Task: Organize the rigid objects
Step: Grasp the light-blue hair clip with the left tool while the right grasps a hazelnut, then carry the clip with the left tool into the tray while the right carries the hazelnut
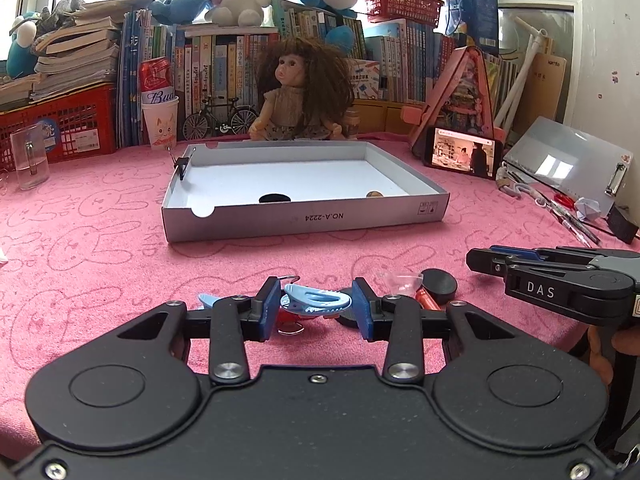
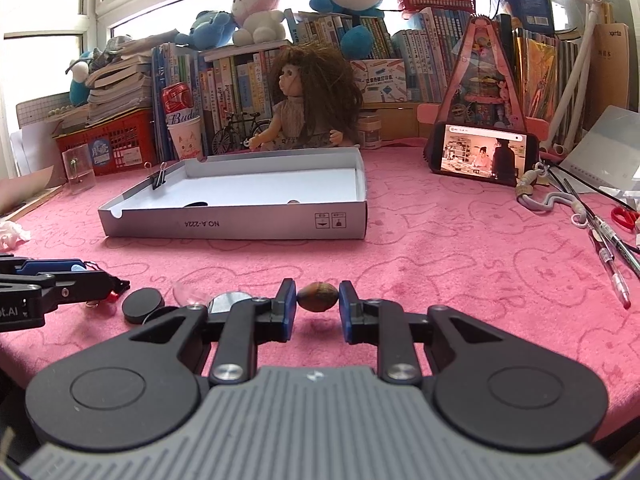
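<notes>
While the grey cardboard tray [image 1: 304, 222] is waiting on the pink table [image 1: 100, 248] for sorted pieces, the right gripper [image 2: 318, 308] is clenching its jaws on a brown nut [image 2: 318, 297], and the left gripper [image 1: 316, 306] is grasping a blue clip [image 1: 318, 299], both ready for lifting.

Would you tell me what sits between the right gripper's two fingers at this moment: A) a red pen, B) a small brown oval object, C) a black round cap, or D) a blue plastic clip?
B: in the right wrist view, the right gripper has its blue pads pressed on a small brown oval object above the pink cloth.
</notes>
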`<state>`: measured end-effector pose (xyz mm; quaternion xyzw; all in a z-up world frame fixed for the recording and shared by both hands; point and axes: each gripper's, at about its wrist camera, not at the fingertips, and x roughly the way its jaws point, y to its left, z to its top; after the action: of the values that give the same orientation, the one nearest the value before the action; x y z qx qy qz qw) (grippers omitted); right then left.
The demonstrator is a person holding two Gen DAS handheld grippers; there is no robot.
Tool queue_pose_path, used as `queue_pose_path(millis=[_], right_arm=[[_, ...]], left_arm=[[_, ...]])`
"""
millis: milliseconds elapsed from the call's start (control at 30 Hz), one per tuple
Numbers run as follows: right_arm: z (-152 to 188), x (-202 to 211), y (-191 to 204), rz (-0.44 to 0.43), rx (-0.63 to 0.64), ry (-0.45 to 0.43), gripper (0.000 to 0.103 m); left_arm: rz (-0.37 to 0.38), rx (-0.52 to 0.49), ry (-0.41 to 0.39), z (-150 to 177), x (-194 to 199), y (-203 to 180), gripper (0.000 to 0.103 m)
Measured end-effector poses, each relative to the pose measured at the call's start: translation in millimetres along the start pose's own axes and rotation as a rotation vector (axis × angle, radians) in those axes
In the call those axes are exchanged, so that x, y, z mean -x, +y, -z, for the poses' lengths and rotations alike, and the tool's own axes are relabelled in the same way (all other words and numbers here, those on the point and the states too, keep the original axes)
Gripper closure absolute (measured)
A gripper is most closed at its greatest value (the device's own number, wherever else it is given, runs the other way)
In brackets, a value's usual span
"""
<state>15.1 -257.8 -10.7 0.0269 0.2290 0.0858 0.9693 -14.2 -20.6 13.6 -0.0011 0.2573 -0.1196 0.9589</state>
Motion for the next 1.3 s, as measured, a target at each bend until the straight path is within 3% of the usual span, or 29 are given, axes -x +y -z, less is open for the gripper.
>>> queue_pose_path(millis=[1300], right_arm=[[-31.3,-21.5,-8.9,0.006,-0.042,-0.037,0.076]], left_arm=[[-0.066,0.04,-0.065,-47.7,-32.9,18.7,0.066]])
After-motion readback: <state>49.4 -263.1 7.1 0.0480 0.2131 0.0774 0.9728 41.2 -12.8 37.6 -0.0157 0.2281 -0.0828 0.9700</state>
